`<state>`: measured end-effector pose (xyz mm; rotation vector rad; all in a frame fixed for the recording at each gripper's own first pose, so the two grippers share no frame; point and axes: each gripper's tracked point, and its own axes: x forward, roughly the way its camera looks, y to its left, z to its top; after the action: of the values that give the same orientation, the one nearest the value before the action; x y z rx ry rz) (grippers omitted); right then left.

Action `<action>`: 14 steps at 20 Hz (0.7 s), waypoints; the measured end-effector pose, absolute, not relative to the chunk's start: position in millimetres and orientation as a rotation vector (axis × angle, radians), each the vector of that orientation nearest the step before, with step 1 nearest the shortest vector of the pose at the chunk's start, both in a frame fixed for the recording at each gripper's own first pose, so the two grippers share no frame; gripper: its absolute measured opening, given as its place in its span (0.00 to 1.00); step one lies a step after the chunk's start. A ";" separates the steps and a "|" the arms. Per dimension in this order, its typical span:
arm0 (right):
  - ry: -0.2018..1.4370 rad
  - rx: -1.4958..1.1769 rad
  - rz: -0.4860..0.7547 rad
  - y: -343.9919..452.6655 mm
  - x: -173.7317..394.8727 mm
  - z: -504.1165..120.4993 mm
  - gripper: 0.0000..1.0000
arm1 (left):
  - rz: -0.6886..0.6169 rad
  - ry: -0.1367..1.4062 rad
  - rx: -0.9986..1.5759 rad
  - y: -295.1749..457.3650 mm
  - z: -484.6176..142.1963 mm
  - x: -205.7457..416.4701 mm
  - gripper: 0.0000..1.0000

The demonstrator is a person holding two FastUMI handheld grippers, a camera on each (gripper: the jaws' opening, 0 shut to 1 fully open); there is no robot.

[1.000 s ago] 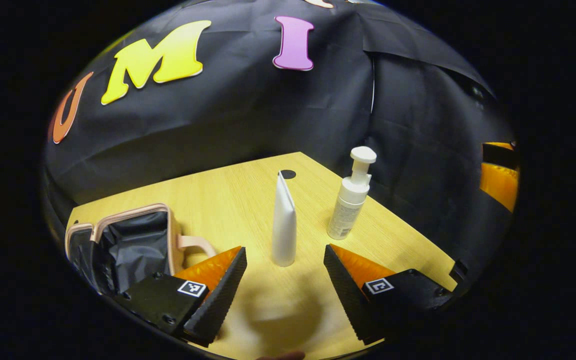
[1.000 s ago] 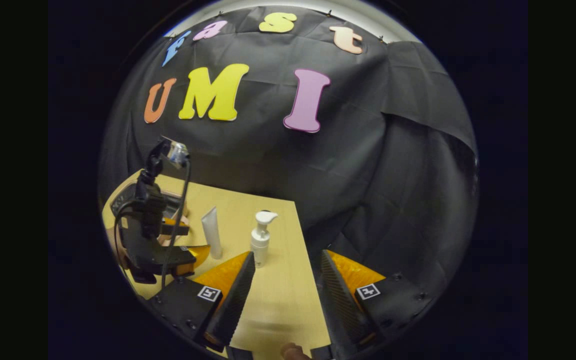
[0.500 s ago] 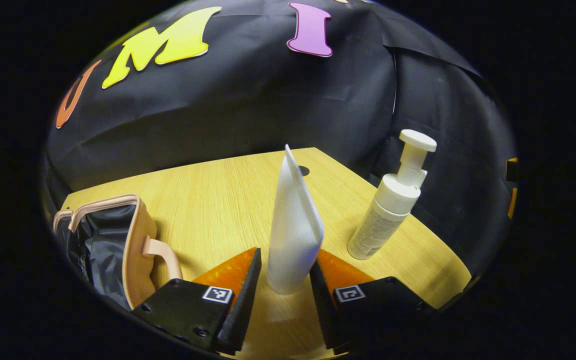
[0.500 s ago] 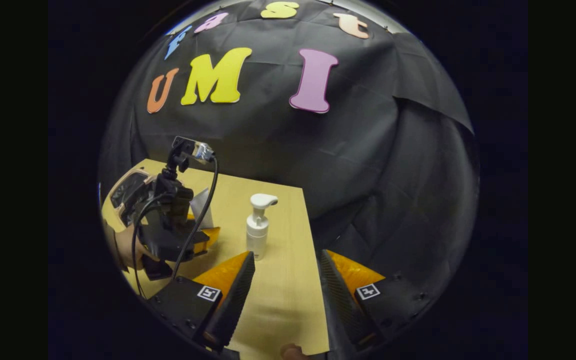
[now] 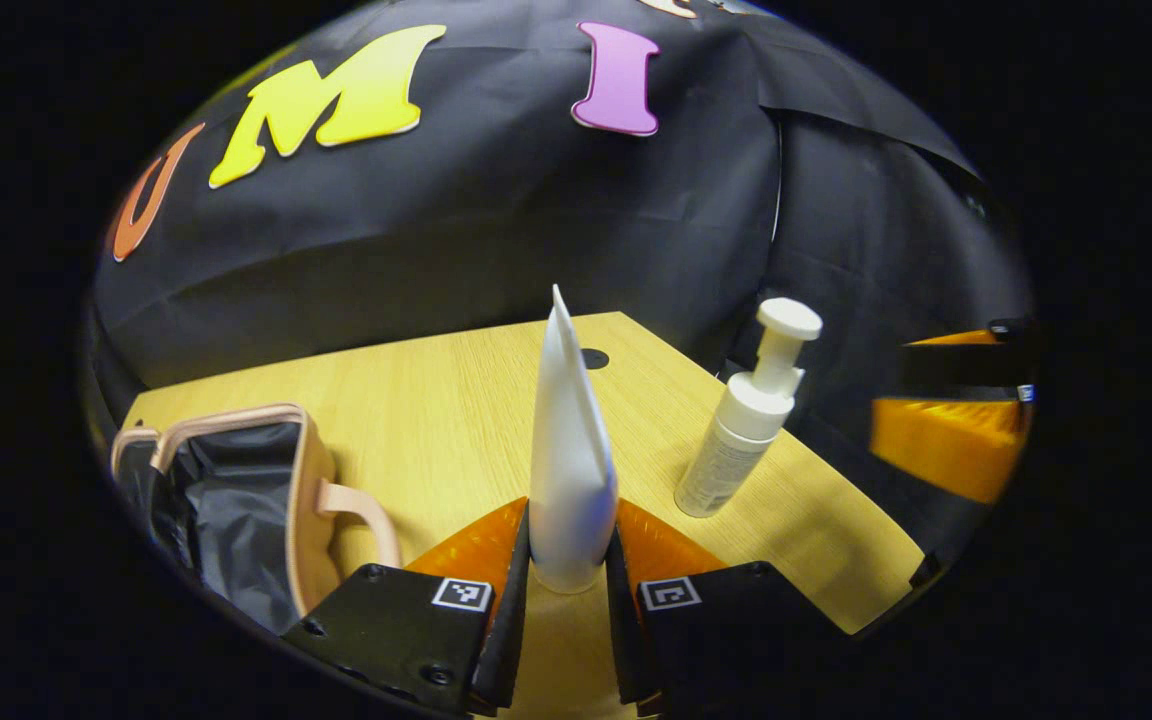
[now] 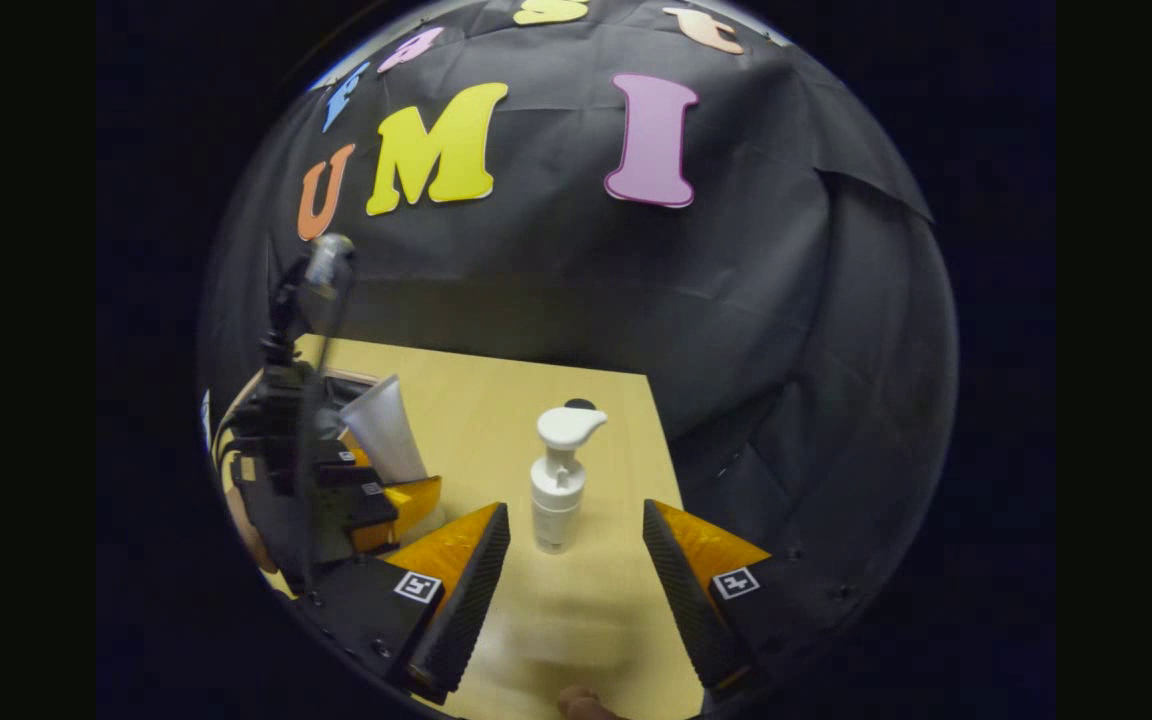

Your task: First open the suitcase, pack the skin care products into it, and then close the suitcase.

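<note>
Black cloth backs a light wooden table [image 5: 436, 400] whose far right corner carries a small dark hole. Left gripper [image 5: 564, 590]: fingers pressed in on the lower end of the white tube [image 5: 566, 470], which stands cap-down and near upright toward the near edge; in the right gripper view the same tube [image 6: 384, 430] leans. Right gripper [image 6: 576, 570]: fingers spread wide, empty, with the pump bottle [image 6: 558, 480] standing just beyond them near the right edge. Suitcase [image 5: 236, 500]: at the left edge, lid raised, dark lining exposed. Likely risks: the soft tube may buckle or slip from a low grip when lifted, and a swing toward the suitcase could knock the neighbouring pump bottle [image 5: 746, 420] over. Suitcase's near side is cut off; whether the tube's cap touches the table cannot be told.
</note>
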<state>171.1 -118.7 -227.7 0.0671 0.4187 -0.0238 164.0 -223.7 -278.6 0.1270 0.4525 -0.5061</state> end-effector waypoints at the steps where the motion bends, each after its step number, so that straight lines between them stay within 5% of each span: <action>1: 0.427 0.087 -0.025 -116.3 179.9 -232.7 0.79 | -0.509 0.449 0.128 -216.8 -268.4 154.0 0.40; 10: 0.478 0.188 -0.106 -117.3 242.0 -293.4 0.80 | -0.367 0.455 0.095 -107.6 -196.8 77.6 0.40; 14: 0.470 0.153 -0.106 -110.2 249.0 -294.5 0.51 | -0.249 0.515 -0.023 -44.0 -189.9 60.3 0.40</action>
<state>249.0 -110.2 -294.5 0.1528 0.4695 -0.1064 60.3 -44.0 -189.9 -0.0234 0.5150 -0.2495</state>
